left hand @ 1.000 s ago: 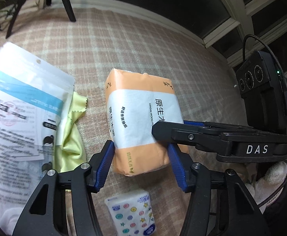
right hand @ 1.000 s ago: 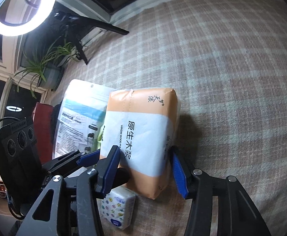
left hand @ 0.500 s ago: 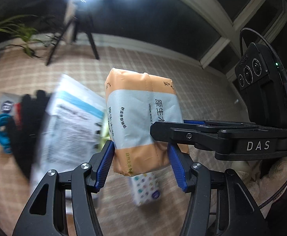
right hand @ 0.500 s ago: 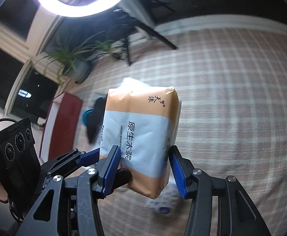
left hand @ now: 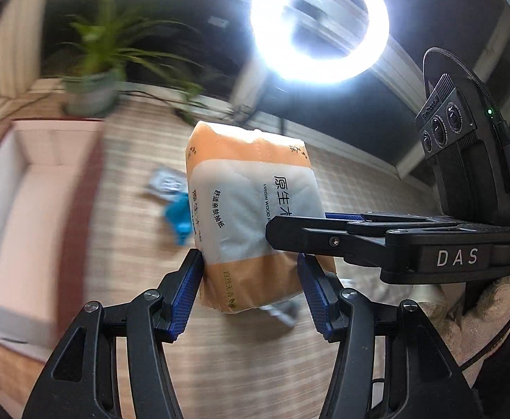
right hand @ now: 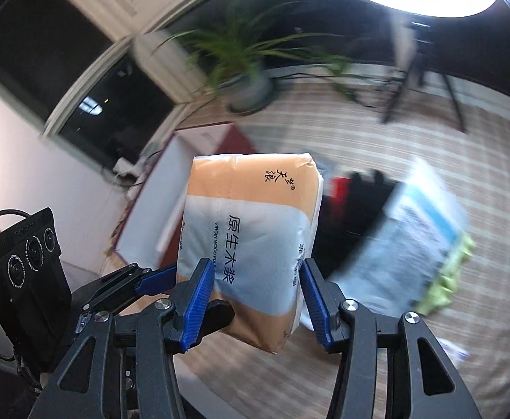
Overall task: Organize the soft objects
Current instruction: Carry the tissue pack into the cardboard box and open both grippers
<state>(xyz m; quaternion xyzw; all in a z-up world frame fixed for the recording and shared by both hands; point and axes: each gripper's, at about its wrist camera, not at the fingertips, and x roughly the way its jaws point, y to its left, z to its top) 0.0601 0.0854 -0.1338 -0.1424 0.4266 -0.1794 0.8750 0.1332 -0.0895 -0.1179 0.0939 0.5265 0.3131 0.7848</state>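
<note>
Both claws squeeze one tissue pack (left hand: pixel 255 216) up in the air: the left gripper (left hand: pixel 251 291) clamps its near end, the right gripper (right hand: pixel 256 295) comes in from the side. Move both together (same speed, or the soft pack bends) toward the box (left hand: pixel 28 209) on the left. Both point down and forward

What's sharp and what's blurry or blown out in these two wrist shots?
Left wrist view: tissue pack and left gripper sharp, floor smeared, ring light blown out. Right wrist view: pack and right gripper sharp, plant and white bag streaked.
</note>
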